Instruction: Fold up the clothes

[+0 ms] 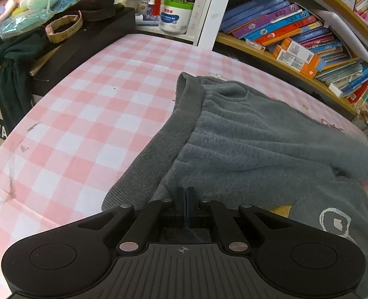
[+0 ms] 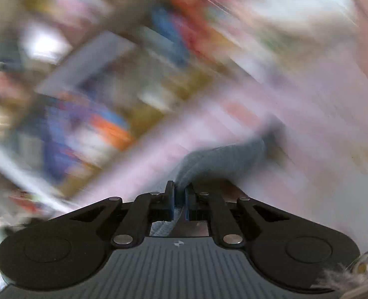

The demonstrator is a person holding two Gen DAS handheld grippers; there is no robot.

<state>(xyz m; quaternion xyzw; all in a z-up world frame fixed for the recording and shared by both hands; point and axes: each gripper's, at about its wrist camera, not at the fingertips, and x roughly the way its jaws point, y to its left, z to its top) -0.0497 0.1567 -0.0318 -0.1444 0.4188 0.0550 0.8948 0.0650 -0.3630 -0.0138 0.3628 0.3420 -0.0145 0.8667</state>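
A grey fleece garment (image 1: 246, 144) with a ribbed hem band lies on the pink and white checked cloth (image 1: 84, 114), with a white and yellow print near its lower right. My left gripper (image 1: 186, 199) is shut just above the garment's near part; I cannot tell whether it pinches any fabric. In the right wrist view, my right gripper (image 2: 180, 194) is shut on a bunched grey fold of the garment (image 2: 221, 159), which stretches away from the fingers. That view is heavily motion-blurred.
A bookshelf (image 1: 296, 37) packed with books runs along the back right. A black stand (image 1: 89, 37) at the left carries a dark cloth, a pink band and toys. A white tub (image 1: 175, 17) and pen holders stand at the back.
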